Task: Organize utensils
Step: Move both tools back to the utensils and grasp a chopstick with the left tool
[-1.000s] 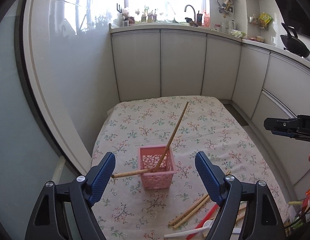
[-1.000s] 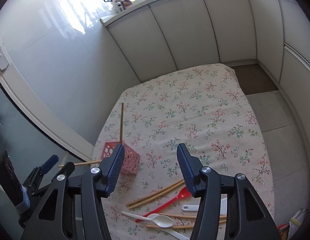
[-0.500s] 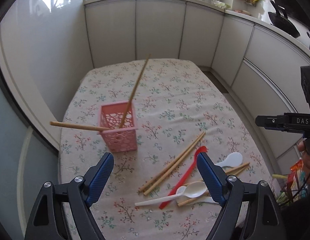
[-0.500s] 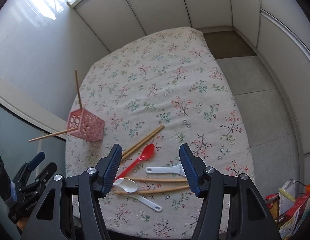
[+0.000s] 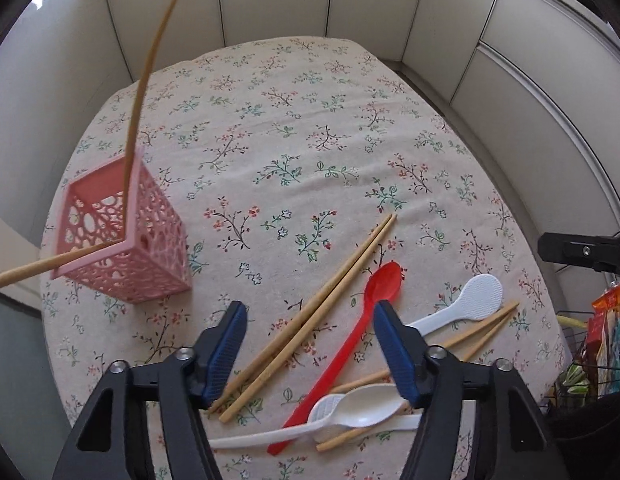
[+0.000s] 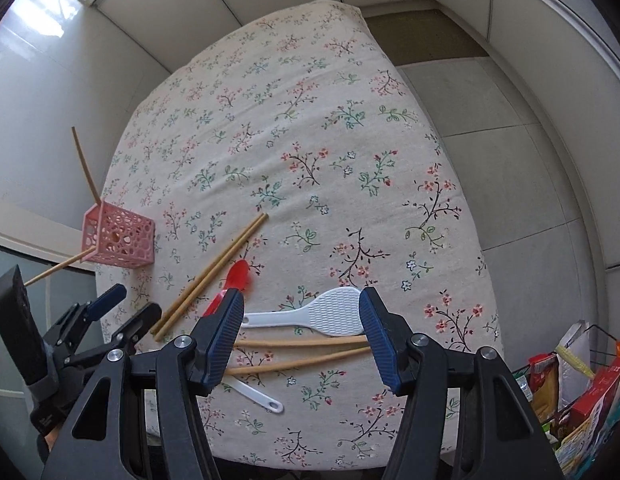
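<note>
A pink lattice basket (image 5: 124, 236) (image 6: 118, 236) stands at the table's left edge with two wooden chopsticks (image 5: 144, 80) leaning out of it. On the floral cloth lie a chopstick pair (image 5: 310, 316) (image 6: 214, 272), a red spoon (image 5: 362, 328) (image 6: 236, 276), a white rice paddle (image 5: 466, 300) (image 6: 322, 314), a white spoon (image 5: 362, 404) and another chopstick pair (image 6: 302, 354). My left gripper (image 5: 308, 344) is open and empty above the first chopstick pair and red spoon. My right gripper (image 6: 302, 338) is open and empty over the paddle and second pair.
The table (image 6: 350, 160) stands among white cabinets (image 5: 270, 0), with tiled floor (image 6: 510, 160) to its right. A wire basket of snack packets (image 6: 582, 392) sits at the near right. The left gripper's body (image 6: 90, 336) shows in the right wrist view.
Both grippers have come down and closer to the loose utensils at the table's near end. The basket and utensils have not moved. Both stay open.
</note>
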Action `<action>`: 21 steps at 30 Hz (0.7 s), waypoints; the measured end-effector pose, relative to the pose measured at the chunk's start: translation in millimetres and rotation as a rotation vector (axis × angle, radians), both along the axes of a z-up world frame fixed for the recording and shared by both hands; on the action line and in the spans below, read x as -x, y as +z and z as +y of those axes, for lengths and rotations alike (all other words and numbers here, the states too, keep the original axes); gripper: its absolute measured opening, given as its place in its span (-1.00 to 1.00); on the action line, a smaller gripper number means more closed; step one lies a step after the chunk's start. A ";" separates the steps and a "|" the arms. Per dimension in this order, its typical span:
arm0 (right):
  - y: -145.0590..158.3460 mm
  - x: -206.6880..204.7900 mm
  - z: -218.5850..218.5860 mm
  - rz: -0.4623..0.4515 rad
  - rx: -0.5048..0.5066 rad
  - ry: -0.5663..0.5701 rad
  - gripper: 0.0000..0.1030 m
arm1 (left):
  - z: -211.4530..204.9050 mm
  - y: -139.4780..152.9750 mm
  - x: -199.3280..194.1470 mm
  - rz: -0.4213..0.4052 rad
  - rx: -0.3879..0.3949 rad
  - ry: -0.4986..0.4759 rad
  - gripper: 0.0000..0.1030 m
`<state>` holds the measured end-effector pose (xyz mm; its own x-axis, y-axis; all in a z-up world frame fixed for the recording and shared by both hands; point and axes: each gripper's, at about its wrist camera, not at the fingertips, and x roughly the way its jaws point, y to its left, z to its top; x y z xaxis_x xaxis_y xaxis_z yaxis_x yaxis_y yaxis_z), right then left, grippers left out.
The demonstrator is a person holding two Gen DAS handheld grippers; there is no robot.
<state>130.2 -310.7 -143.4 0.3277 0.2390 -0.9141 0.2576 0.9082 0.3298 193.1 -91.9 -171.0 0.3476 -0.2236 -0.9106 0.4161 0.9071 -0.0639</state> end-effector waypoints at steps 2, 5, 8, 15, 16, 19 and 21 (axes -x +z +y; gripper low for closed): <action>-5.7 -1.9 -4.3 0.016 -0.007 -0.009 0.22 | -5.5 -14.1 -13.0 0.035 -0.008 0.004 -0.36; -10.9 -4.0 -9.6 0.030 -0.025 -0.020 0.22 | -8.6 -34.2 -26.2 0.086 -0.026 0.012 -0.62; -12.4 -5.4 -11.3 0.035 -0.028 -0.020 0.22 | -12.2 -45.0 -33.1 0.108 -0.036 0.005 -0.70; -17.7 -12.3 -12.6 0.048 -0.049 -0.018 0.22 | -29.8 -47.5 -38.6 0.126 -0.046 -0.052 -0.72; -18.6 -12.8 -13.4 0.050 -0.056 -0.020 0.22 | -33.0 -49.3 -39.6 0.130 -0.052 -0.060 -0.72; -20.7 -14.3 -15.7 0.057 -0.068 -0.027 0.22 | -40.7 -50.0 -41.7 0.123 -0.066 -0.070 -0.72; -21.5 -14.8 -17.0 0.059 -0.064 -0.030 0.22 | -43.3 -49.9 -43.7 0.122 -0.066 -0.065 -0.72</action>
<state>145.0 -327.7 -164.9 0.2813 0.2887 -0.9152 0.3055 0.8771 0.3706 236.7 -135.2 -220.9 0.2200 -0.1803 -0.9587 0.4672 0.8822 -0.0587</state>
